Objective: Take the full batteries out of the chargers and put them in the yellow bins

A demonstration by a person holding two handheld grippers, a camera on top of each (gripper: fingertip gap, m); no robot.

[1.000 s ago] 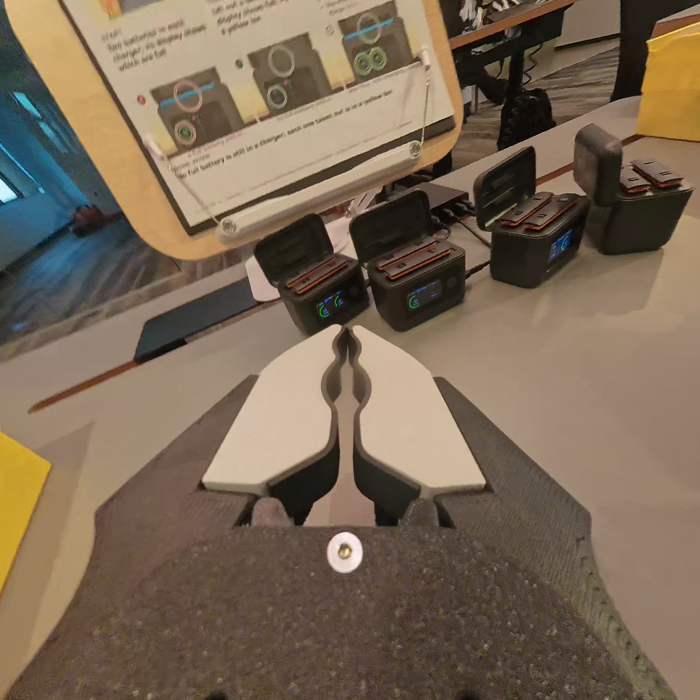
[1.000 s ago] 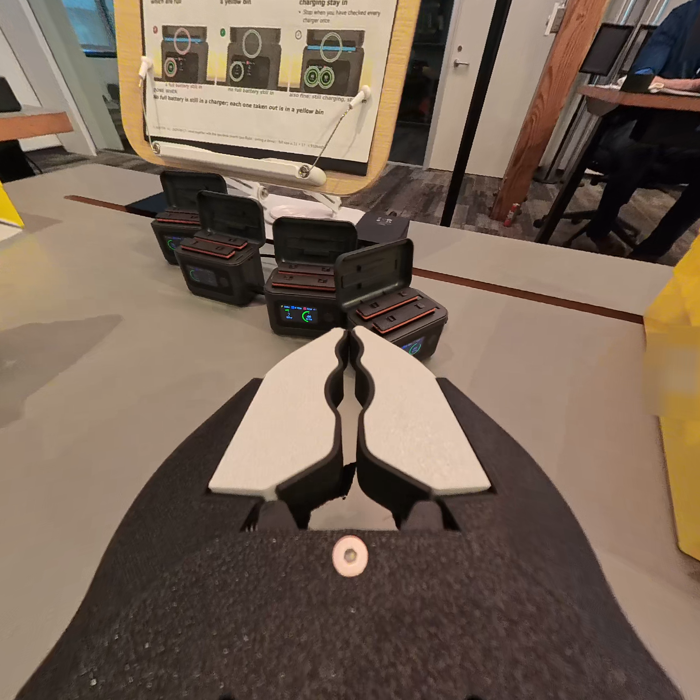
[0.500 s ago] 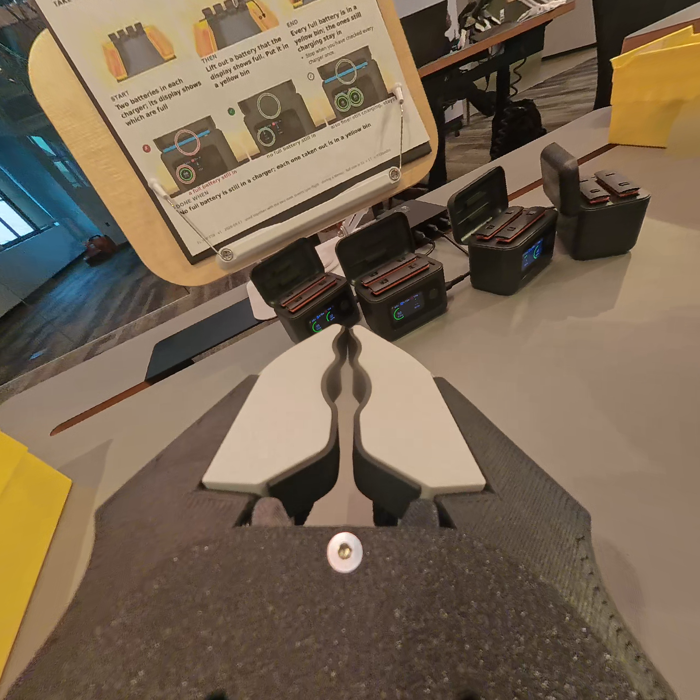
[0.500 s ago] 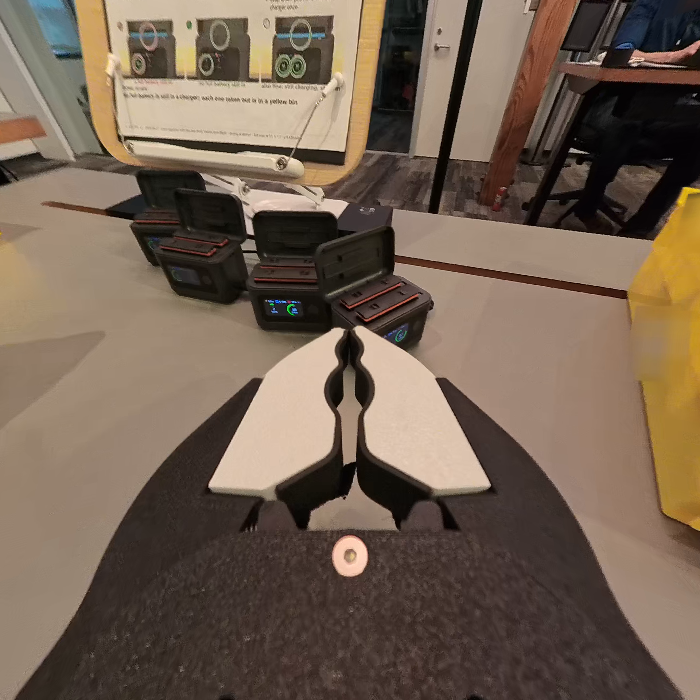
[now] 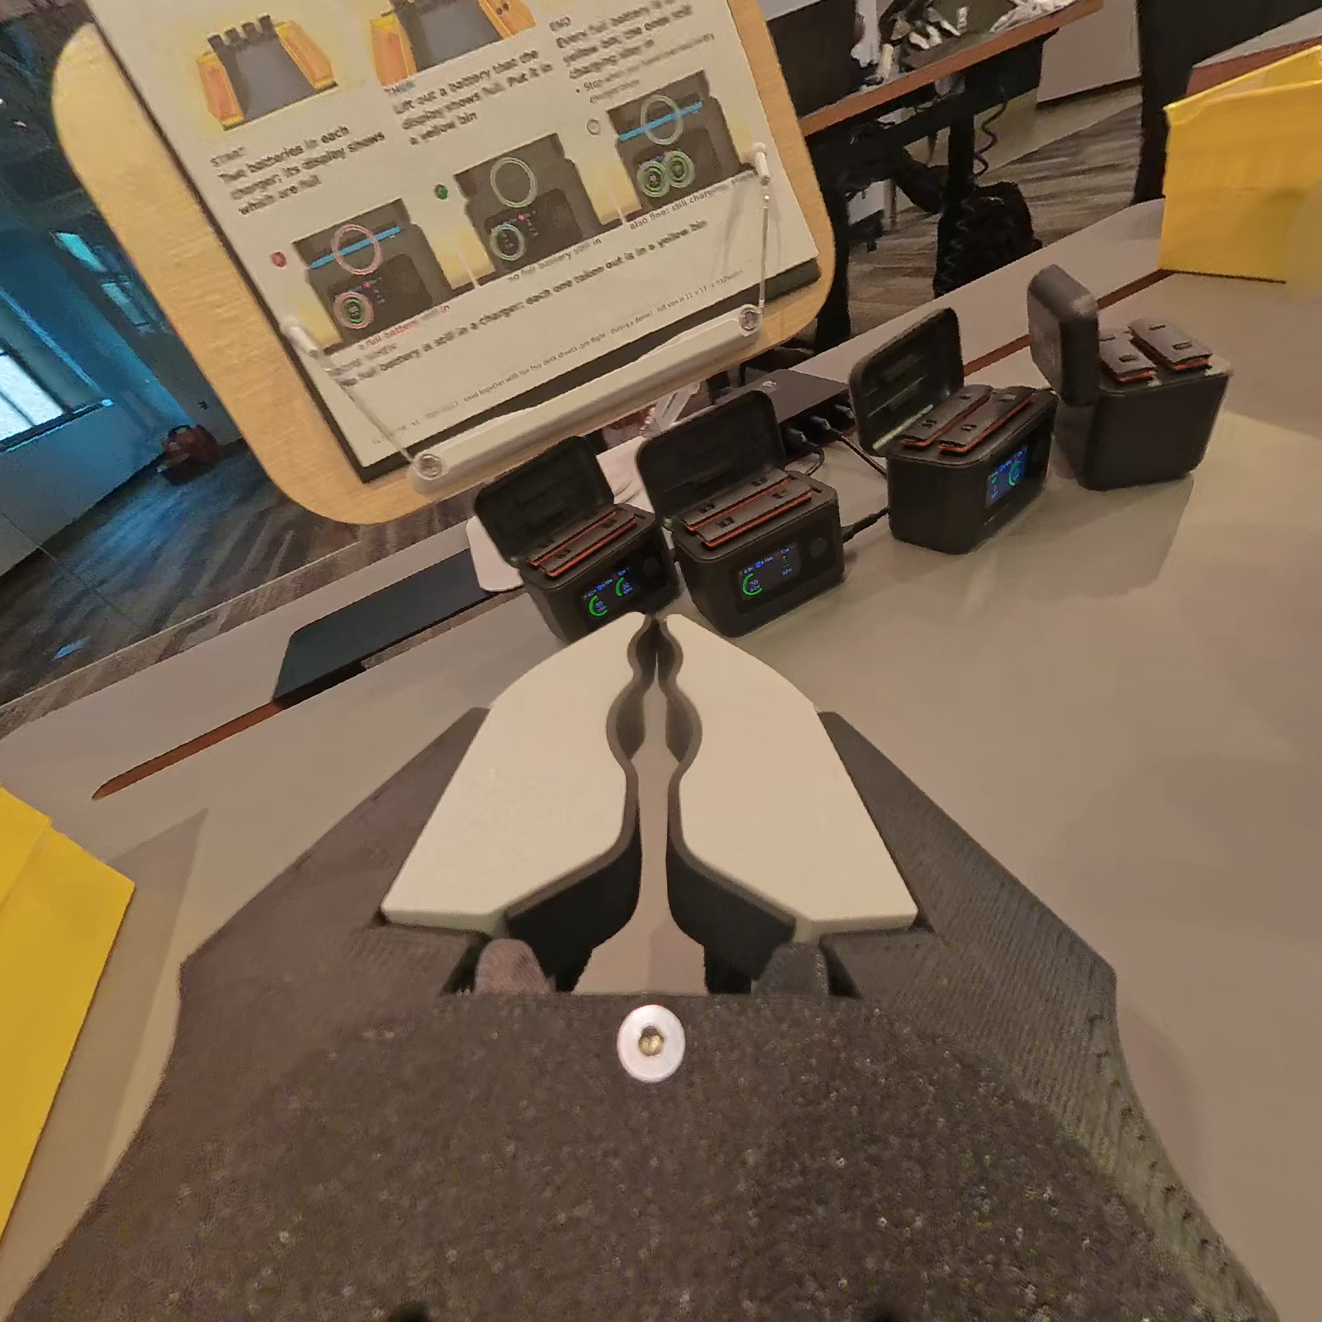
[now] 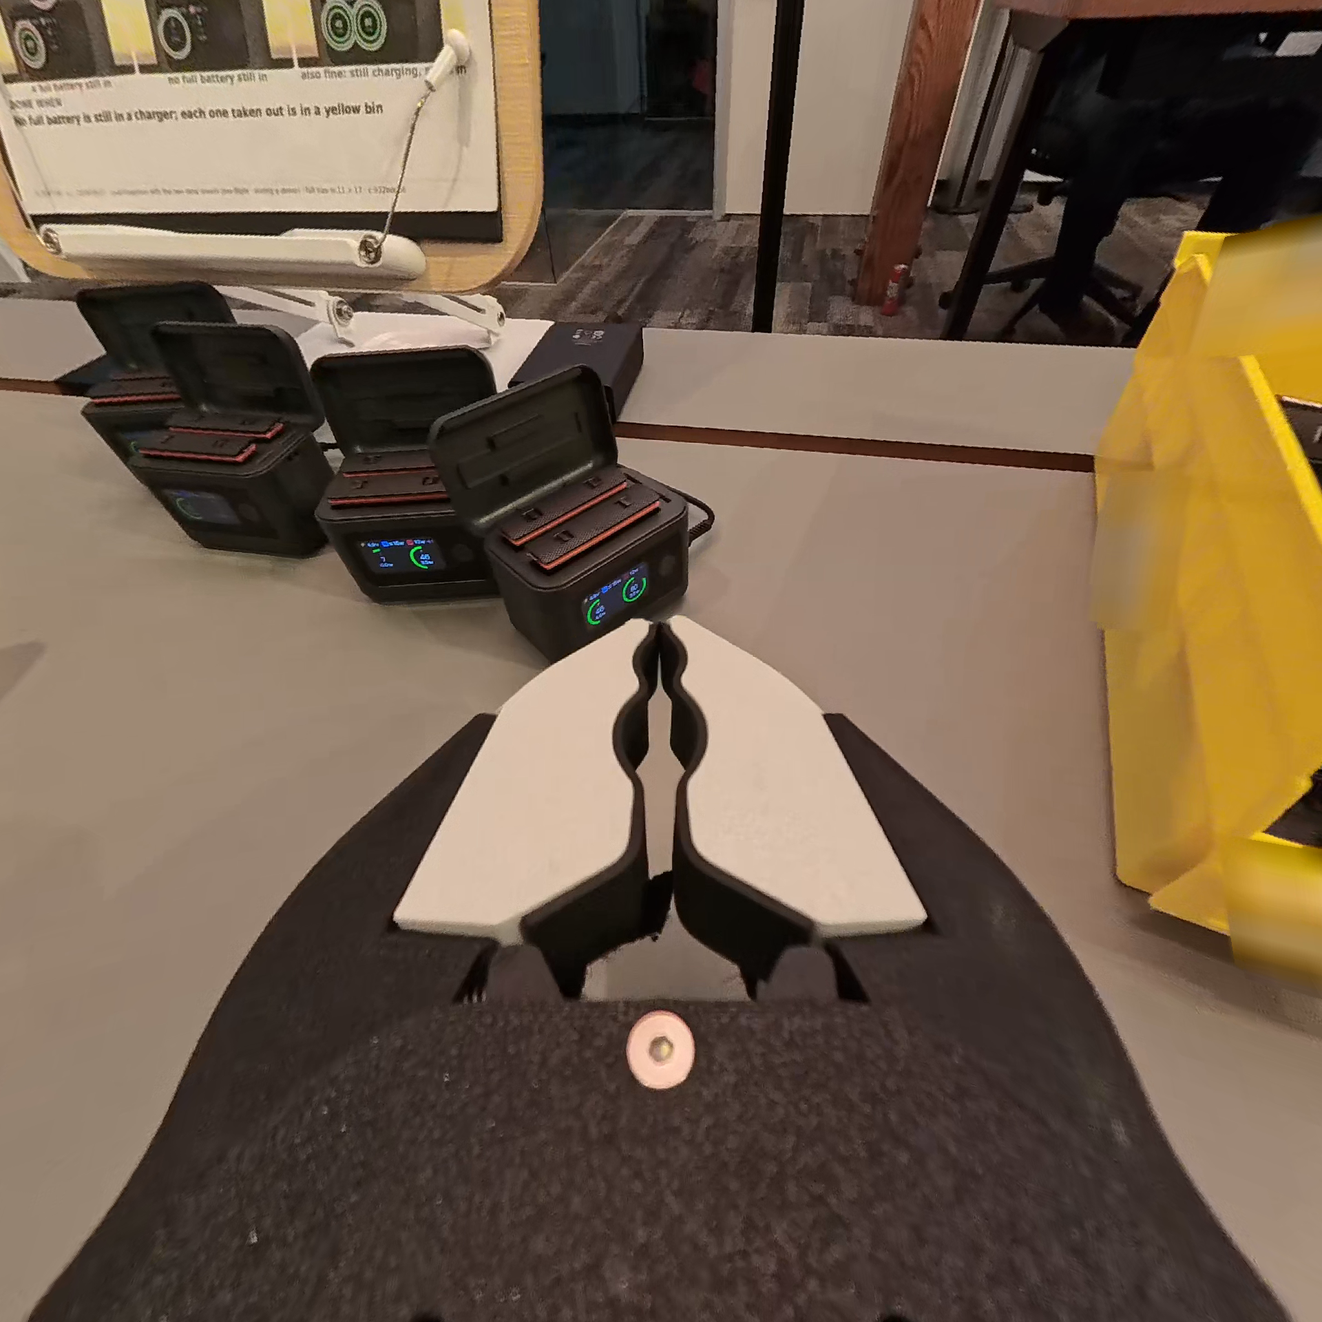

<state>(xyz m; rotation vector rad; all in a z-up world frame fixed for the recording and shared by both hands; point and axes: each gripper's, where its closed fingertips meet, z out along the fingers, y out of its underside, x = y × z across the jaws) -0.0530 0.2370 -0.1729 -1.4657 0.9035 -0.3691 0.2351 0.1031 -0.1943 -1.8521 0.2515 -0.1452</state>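
Both claws closed, facing chargers.

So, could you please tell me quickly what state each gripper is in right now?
Left gripper: jaws closed, holding nothing, above the grey table.
Right gripper: jaws closed, holding nothing.

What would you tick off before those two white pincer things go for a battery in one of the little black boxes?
1. Lids of the four black plastic chargers raised: ok, all four stand open.
2. Flat black batteries with orange edges seated in the nearest charger: ok, two show.
3. Which battery is full: cannot tell; the green rings on its lit display are too small to judge.
4. Left gripper empty: ok, shut on nothing.
5. Right gripper ready to grasp: not ok, its white fingers are closed and must open first.
6. Yellow bin on the grey table beside the chargers: ok.
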